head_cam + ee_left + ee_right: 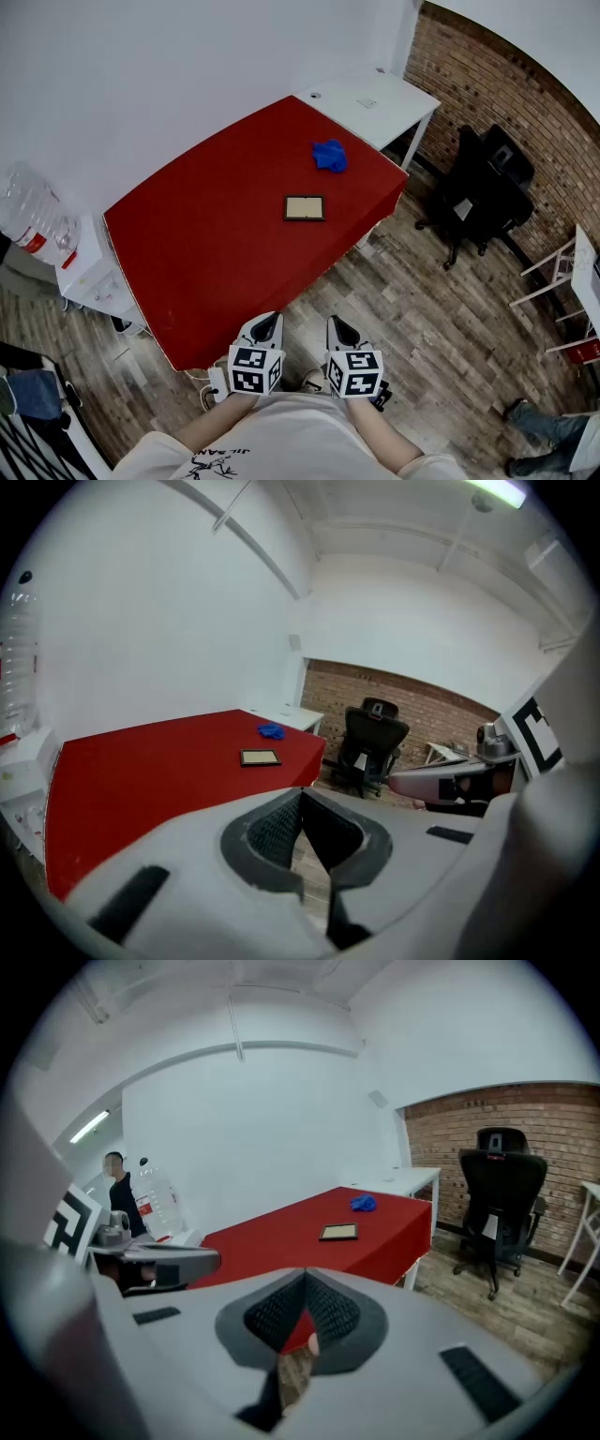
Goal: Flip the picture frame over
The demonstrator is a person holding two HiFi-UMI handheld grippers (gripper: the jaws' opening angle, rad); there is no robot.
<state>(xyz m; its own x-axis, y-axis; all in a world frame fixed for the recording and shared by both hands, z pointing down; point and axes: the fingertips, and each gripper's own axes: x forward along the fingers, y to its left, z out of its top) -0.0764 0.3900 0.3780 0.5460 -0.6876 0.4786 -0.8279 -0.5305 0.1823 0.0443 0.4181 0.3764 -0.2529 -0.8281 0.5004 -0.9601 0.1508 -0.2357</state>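
Note:
A small dark-rimmed picture frame (pixel 305 207) lies flat on the red table (pixel 216 253), its pale inner panel showing. It also shows far ahead in both gripper views, as the frame (pixel 260 757) and the frame (pixel 338 1232). My left gripper (pixel 267 325) and right gripper (pixel 338 329) are held close to my body, off the table's near edge, well short of the frame. Both are shut with nothing between the jaws. Each points slightly downward toward the table.
A crumpled blue cloth (pixel 330 155) lies beyond the frame. A white desk (pixel 375 101) adjoins the table's far end. A black office chair (pixel 483 187) stands at right by a brick wall. A water bottle on a dispenser (pixel 37 225) is at left. A person's legs (pixel 548 427) show at lower right.

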